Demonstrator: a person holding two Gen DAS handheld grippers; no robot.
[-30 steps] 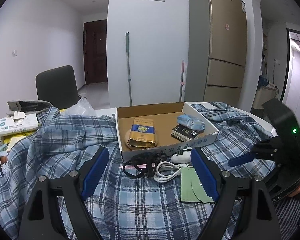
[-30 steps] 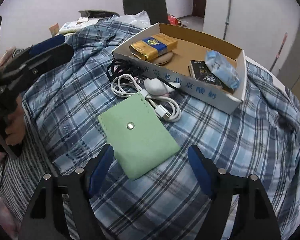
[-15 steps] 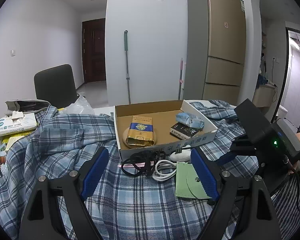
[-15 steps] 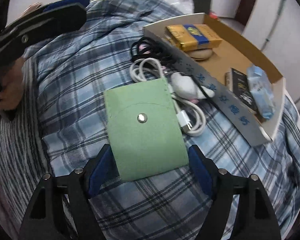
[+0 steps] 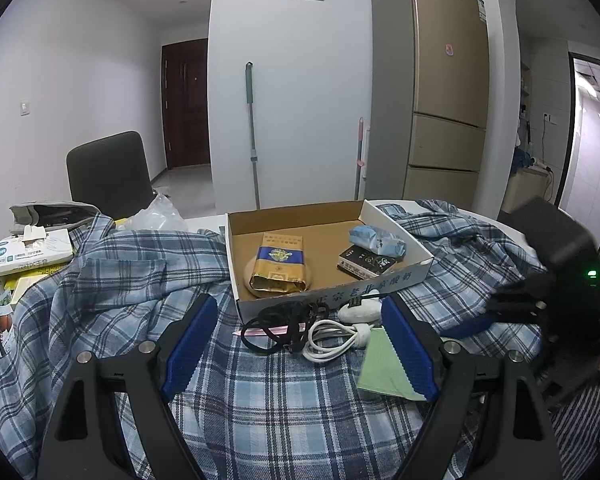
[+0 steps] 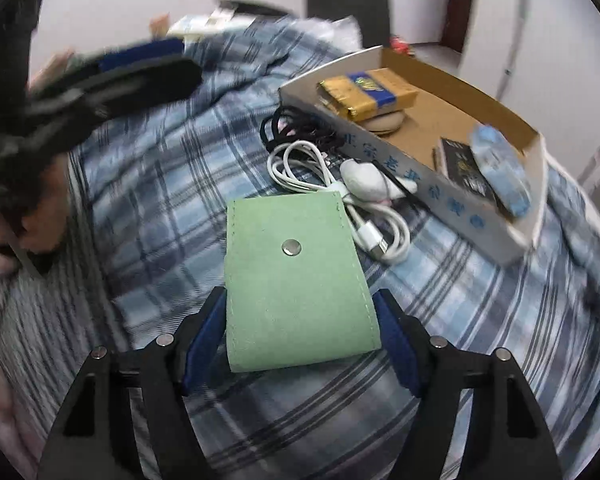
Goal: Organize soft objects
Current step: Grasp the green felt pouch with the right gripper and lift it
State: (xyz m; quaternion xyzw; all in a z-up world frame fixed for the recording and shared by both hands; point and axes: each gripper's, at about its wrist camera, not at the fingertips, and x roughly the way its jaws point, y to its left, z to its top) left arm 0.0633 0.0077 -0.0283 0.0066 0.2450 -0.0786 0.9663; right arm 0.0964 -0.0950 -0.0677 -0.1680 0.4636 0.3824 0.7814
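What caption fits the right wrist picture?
Open right gripper straddles flat green felt pouch on blue plaid cloth.

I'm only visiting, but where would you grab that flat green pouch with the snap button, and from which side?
Grip the green pouch by its near, bottom end, coming in low from the side facing the right gripper. It lies flat on the plaid cloth, and that end is free, while its far end touches the white cable. The open jaws already sit on either side of its long edges, so probably just close.

Lying on the plaid cloth: one green pouch (image 6: 296,276), one white cable (image 6: 320,196), one black cord (image 5: 284,320). Sitting inside one cardboard box (image 5: 400,276): one gold packet (image 5: 278,264), one black packet (image 5: 366,266), one blue pack (image 5: 376,240).
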